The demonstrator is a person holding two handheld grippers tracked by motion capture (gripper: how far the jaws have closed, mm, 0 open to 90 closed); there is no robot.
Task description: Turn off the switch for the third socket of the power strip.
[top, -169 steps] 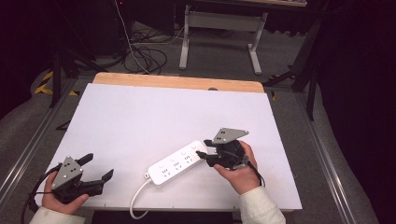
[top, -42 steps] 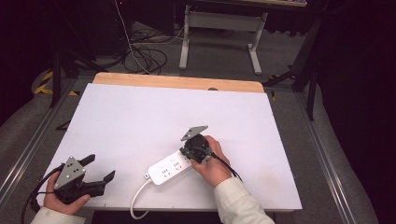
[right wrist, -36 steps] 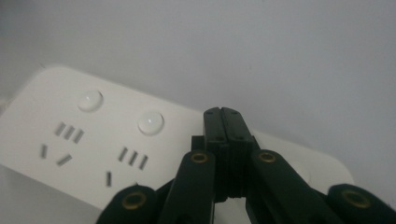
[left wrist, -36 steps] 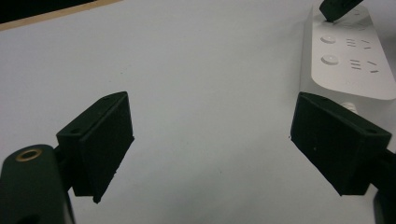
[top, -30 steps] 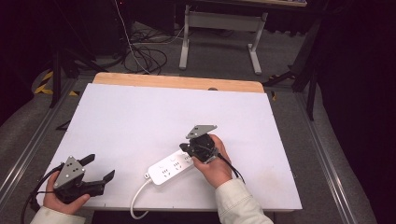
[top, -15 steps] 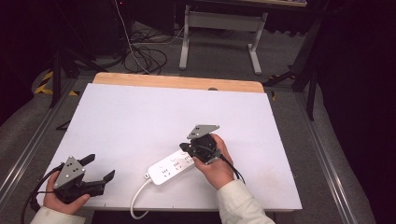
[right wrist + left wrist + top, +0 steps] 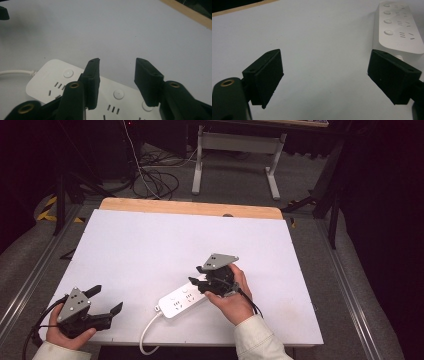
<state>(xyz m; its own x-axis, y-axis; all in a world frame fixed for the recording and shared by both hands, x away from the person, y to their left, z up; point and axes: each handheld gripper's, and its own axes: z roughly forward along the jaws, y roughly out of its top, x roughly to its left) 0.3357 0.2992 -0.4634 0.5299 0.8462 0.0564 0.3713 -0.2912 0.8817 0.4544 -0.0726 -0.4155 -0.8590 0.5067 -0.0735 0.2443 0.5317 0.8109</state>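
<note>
One power strip (image 7: 184, 299), two grippers, lower frame.
Your right gripper (image 7: 200, 279) is part-open over it, gripping nothing; left gripper (image 7: 107, 301) wide open, empty.

White power strip (image 7: 183, 299) — flat on table (image 7: 150, 245)

left claw (image 7: 107, 300) spread wide, right claw (image 7: 196, 275) parted, angled down

No text, brand, number or sign can be read anywhere; the white power strip (image 7: 75, 85) carries only unlabelled round buttons and socket slots.
</note>
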